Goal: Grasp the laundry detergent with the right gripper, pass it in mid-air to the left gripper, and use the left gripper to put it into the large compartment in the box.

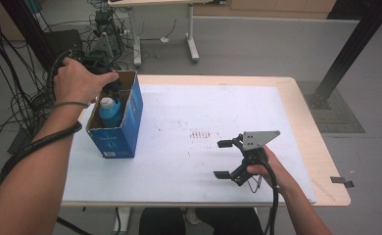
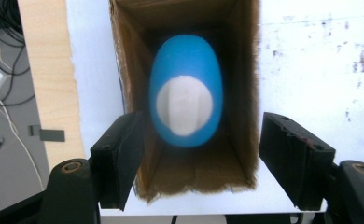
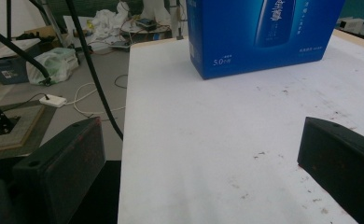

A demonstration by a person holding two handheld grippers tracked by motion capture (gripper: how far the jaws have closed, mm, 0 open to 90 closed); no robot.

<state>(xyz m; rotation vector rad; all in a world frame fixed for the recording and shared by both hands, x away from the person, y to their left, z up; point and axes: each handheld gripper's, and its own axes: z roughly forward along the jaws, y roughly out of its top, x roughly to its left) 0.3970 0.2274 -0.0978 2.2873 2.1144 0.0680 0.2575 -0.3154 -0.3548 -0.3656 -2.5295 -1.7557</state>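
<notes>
1. A blue bottle point(image 2: 185, 93) with a white cap point(image 2: 185, 106) stands inside an open blue box point(image 1: 130, 117). In the high view the bottle point(image 1: 110, 110) and its box sit in the left middle of the frame.
2. In the left gripper view the bottle is in the middle of the frame, seen from the top. Brown cardboard walls are all around it.
3. The left gripper point(image 2: 203, 158) is above the box and looks straight down into it. Its two black jaws are apart and do not touch the bottle. It holds nothing.
4. In the high view the left hand point(image 1: 79, 81) is over the far end of the box, at the upper left.
5. In the right gripper view the side of the box point(image 3: 264, 35) is at the top of the frame. It has a picture of a bottle, the writing "5.0" and some small white words too tiny to read.
6. The box stands on a white surface point(image 1: 203, 122) with small dark marks.
7. The right gripper point(image 1: 233, 159) is low and right of the middle in the high view, well apart from the box. Its jaws are wide apart with nothing between them.
</notes>
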